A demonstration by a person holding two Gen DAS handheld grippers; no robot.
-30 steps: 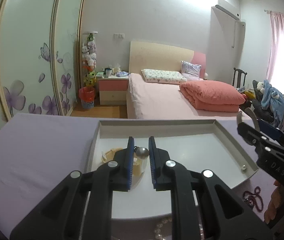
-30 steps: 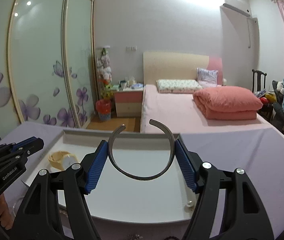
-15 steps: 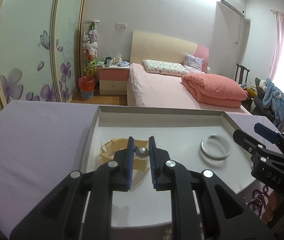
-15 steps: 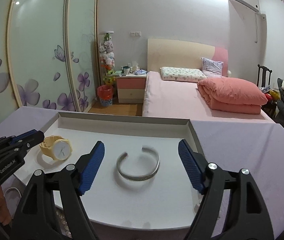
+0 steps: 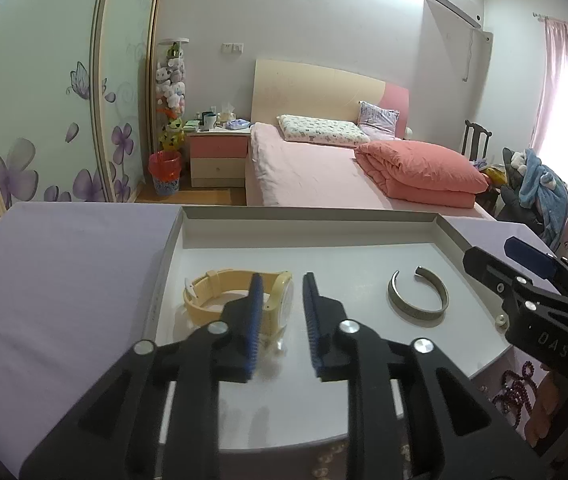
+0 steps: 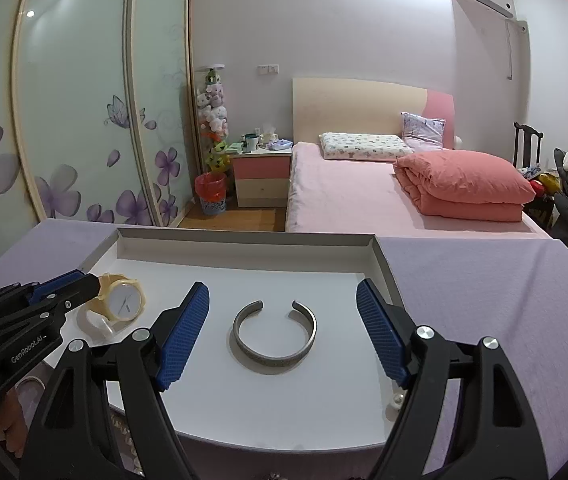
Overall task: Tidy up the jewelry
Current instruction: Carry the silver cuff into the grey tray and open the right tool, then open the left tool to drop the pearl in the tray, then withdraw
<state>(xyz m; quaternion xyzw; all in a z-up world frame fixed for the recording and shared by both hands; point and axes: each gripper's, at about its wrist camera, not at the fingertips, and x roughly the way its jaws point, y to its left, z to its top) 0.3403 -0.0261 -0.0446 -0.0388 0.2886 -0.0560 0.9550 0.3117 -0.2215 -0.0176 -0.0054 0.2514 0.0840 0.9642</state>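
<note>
- We see the left tongs (image 5: 280,316) with a narrow gap between their blue pads and nothing held, poised over the near-left part of the white tray (image 5: 307,222).
- Just beyond those pads lies the yellow watch (image 5: 220,294) on the tray floor — its white face turned toward the tray's middle, its strap looped toward the tray's left wall.
- The right tongs (image 6: 284,334) stand spread wide, empty, over the tray's middle.
- Between and just past their pads rests the silver cuff bracelet (image 6: 274,338), flat on the tray floor, its gap facing the tray's far wall; we see no pad touching it.
- The bracelet sits well to the right of the watch, both inside the tray.
- A small pearl-like bead (image 6: 395,400) lies by the tray's near-right corner.
- Off the tray's near-right edge, a string of dark beads (image 5: 513,388) lies on the table (image 5: 64,280) — the table wears a lilac cloth.
- Beyond the tray's far wall stands a bed (image 6: 343,200) with a folded coral quilt (image 6: 463,186).
</note>
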